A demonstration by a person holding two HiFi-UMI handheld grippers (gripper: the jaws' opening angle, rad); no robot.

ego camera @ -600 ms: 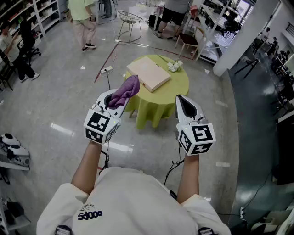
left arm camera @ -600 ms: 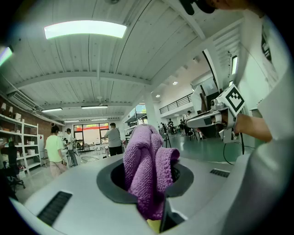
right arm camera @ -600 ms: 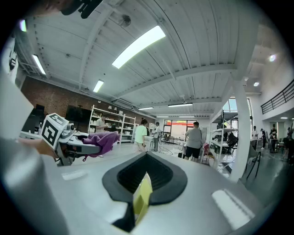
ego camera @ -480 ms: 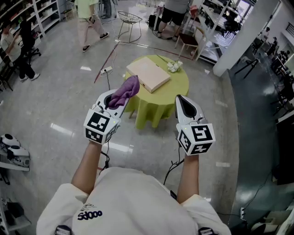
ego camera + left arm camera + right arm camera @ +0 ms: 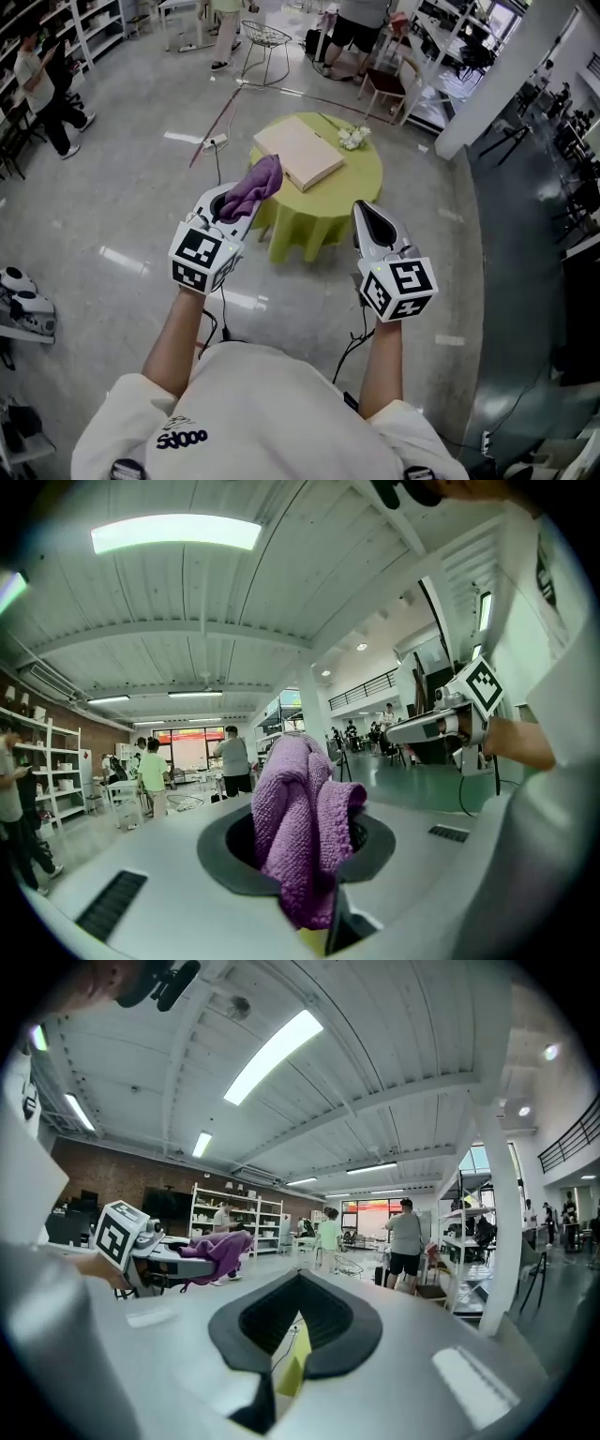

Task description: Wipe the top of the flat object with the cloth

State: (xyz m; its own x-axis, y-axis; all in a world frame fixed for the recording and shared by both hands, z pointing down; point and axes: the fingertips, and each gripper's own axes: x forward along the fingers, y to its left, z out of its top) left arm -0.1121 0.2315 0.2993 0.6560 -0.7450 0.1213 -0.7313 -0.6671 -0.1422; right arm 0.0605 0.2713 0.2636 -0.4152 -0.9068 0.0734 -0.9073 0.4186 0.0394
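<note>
The person holds both tools out ahead, the left gripper (image 5: 240, 208) toward 11 o'clock and the right gripper (image 5: 366, 212) toward 1 o'clock; the left gripper's tongs are pinching a purple cloth (image 5: 254, 185), which bunches up out of them and droops over their tips; the left gripper view shows the cloth filling the gap between the tongs; the right gripper's tongs are pressed together with nothing caught between them; straight ahead at 12 o'clock stands a round table (image 5: 361, 176) under a yellow-green cover; the flat object (image 5: 302, 150), a pale tan slab, lies on the table's 10 o'clock part, well apart from both grippers; a small bunch of white flowers (image 5: 353, 137) sits just beside the slab at its 2 o'clock; a wire chair (image 5: 263, 37) stands beyond the table at 11 o'clock.
</note>
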